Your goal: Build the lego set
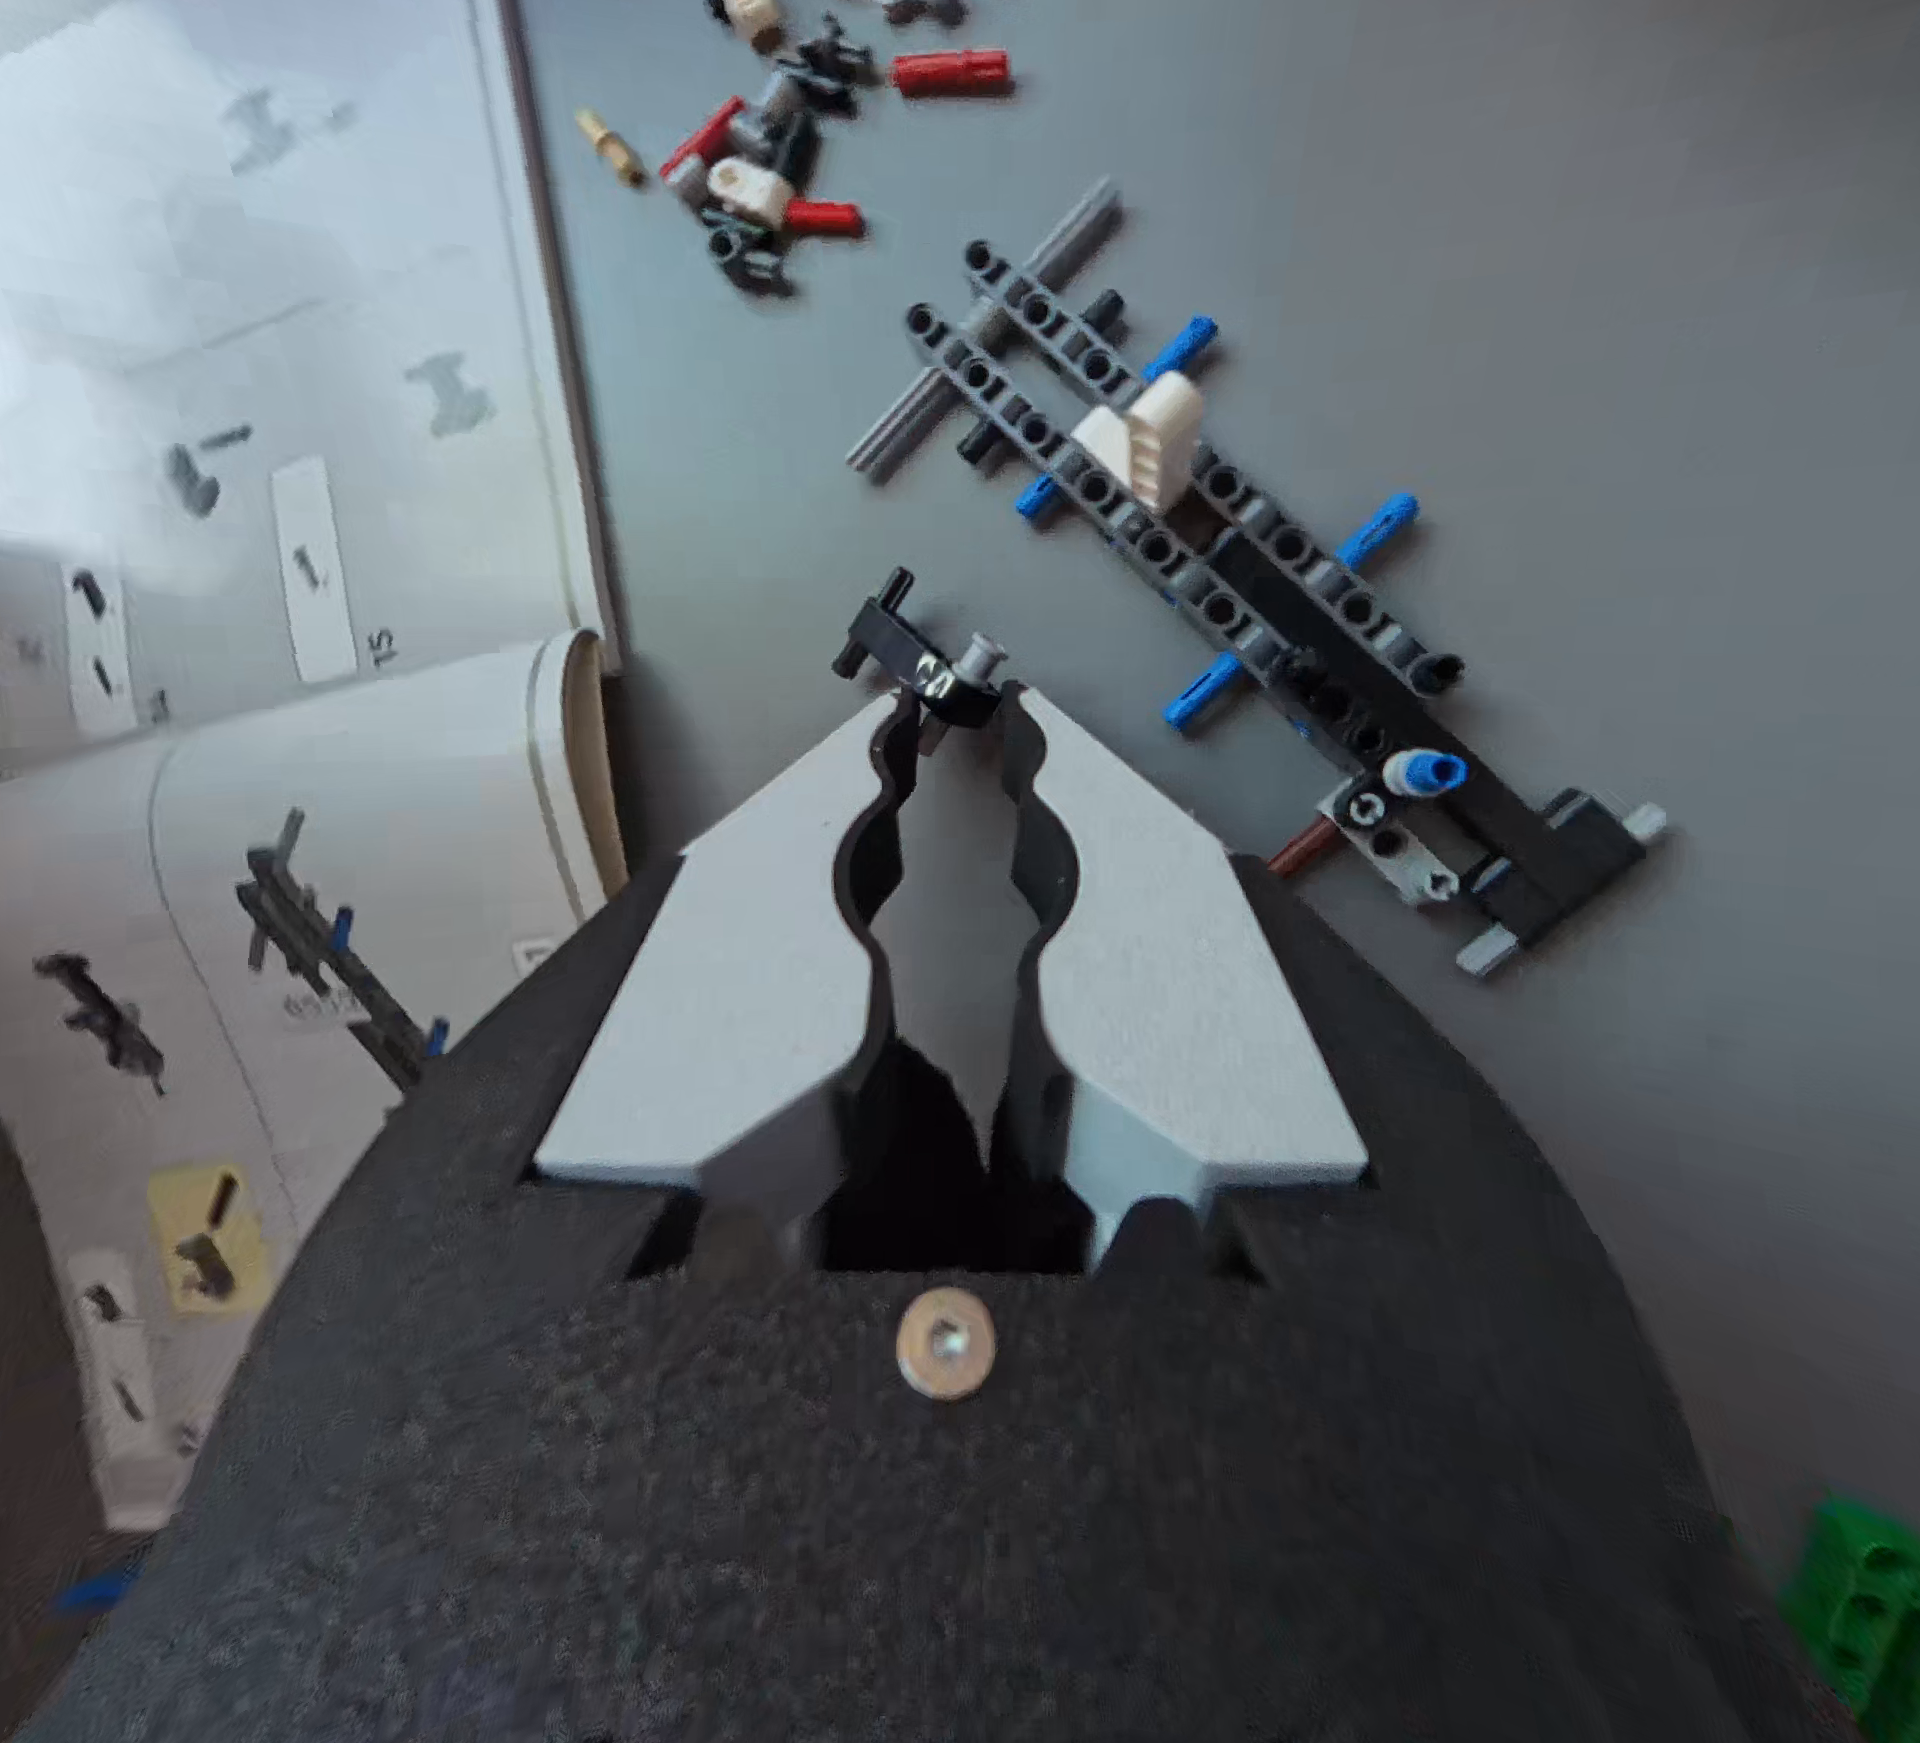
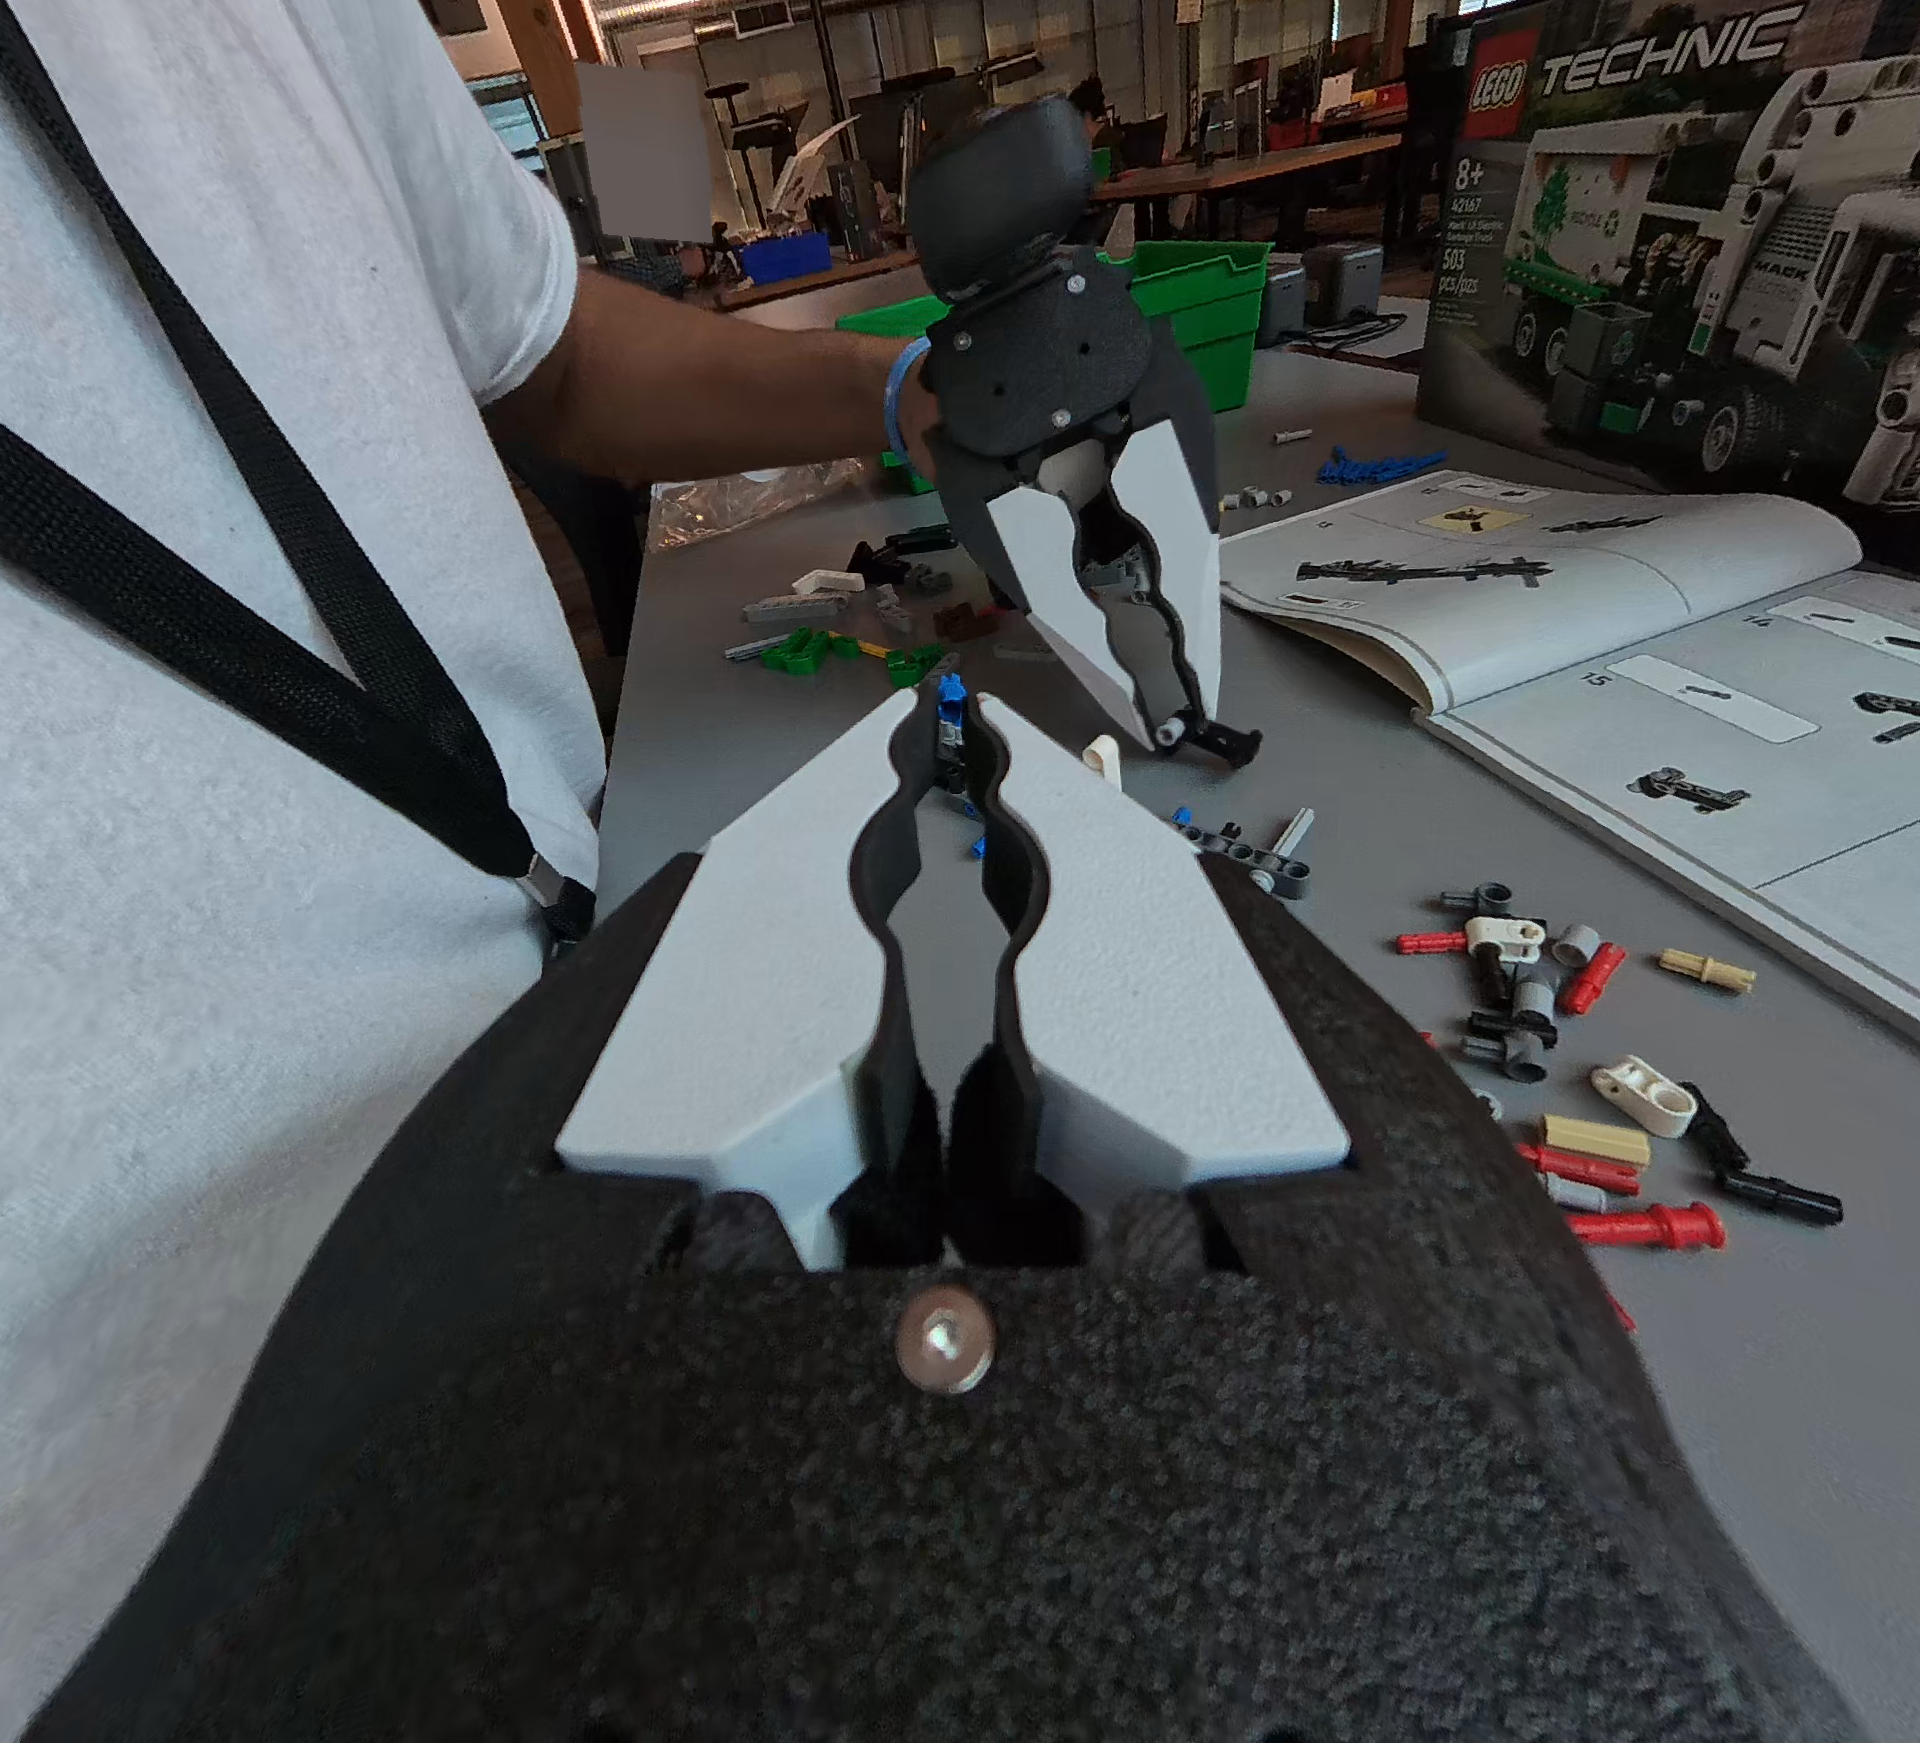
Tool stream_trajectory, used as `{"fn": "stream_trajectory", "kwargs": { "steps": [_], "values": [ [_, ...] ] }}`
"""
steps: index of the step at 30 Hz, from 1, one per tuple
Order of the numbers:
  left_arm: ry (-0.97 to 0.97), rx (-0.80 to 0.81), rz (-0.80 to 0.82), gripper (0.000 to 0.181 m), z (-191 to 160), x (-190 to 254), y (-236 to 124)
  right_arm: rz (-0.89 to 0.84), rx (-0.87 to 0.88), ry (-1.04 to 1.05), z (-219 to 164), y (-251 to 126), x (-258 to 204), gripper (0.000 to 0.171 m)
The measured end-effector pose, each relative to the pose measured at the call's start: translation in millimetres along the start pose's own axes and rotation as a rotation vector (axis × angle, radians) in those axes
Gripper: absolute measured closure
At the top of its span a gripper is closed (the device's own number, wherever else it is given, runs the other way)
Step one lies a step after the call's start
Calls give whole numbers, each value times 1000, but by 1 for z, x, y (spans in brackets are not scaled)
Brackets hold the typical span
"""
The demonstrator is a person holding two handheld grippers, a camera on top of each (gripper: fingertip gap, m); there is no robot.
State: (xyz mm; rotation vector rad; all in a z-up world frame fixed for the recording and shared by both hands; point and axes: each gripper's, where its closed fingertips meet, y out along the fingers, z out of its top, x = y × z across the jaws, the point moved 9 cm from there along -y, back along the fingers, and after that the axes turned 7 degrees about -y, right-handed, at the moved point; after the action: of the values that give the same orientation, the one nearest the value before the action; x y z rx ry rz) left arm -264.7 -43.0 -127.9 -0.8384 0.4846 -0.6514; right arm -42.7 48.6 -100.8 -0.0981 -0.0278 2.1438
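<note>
**What the two views keep from sight**

In the left wrist view the instruction booklet (image 1: 260,446) is smeared and runs off the left edge, its small diagrams unreadable. A green block (image 1: 1860,1620) is cut by the lower right corner. The left claw (image 1: 961,706) covers the near end of the small black piece (image 1: 914,654).

In the right wrist view the right claw (image 2: 948,706) hides most of the long grey assembly (image 2: 1236,846); whether its tips pinch the blue pin (image 2: 950,691) cannot be told. The set box (image 2: 1683,239) runs off the right edge.
</note>
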Motion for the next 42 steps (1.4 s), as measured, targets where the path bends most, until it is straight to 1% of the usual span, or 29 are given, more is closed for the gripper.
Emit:
{"fn": "stream_trajectory", "kwargs": {
  "steps": [2, 4, 6, 8, 10, 14, 16, 18, 20, 22, 24, 26, 28, 30, 32, 34, 40, 42],
  "values": [
    [-211, 65, 1, 167, 0, -2, -6, -2, 3, -2, 0, 0, 0, 170],
    [-437, 231, -52, 168, 6, 4, -17, -24, -8, 12, 0, 2, 3, 171],
    [-622, 389, -113, 168, 13, 16, -27, -25, -69, 9, 0, 7, 6, 170],
    [-737, 525, -150, 168, 18, 35, -35, -2, -155, -30, 8, 13, 8, 171],
    [-787, 598, -120, 168, 20, 59, -38, 64, -233, -81, 21, 18, 9, 171],
    [-793, 570, 12, 168, 19, 107, -32, 214, -422, -129, 42, 29, 9, 170],
    [-762, 546, 87, 168, 21, 126, -27, 261, -507, -149, 40, 37, 1, 171],
    [-726, 463, 171, 168, 21, 137, -18, 283, -550, -146, 30, 44, -11, 170],
    [-710, 422, 215, 168, 21, 142, -12, 244, -554, -113, 18, 48, -22, 170],
    [-731, 386, 221, 168, 19, 142, -8, 168, -507, -80, 9, 47, -29, 170],
    [-706, 371, 216, 169, 20, 142, -7, 101, -459, -48, -1, 43, -33, 171],
    [-678, 316, 231, 171, 17, 140, -3, 45, -411, 0, -8, 40, -34, 171],
    [-656, 273, 217, 172, 15, 139, 0, 27, -398, 17, -8, 38, -34, 171],
    [-642, 253, 191, 172, 14, 139, 2, 23, -440, 26, -13, 40, -32, 171],
    [-643, 238, 170, 172, 13, 139, 4, 50, -494, 47, -24, 43, -31, 171],
    [-663, 243, 136, 173, 13, 137, 4, 87, -493, 66, -29, 46, -31, 171],
    [-810, 296, -70, 173, 6, 127, 2, 150, -480, 141, -31, 49, -23, 171],
    [-833, 322, -130, 173, 6, 125, 0, 142, -480, 155, -31, 50, -20, 171]
  ]
}}
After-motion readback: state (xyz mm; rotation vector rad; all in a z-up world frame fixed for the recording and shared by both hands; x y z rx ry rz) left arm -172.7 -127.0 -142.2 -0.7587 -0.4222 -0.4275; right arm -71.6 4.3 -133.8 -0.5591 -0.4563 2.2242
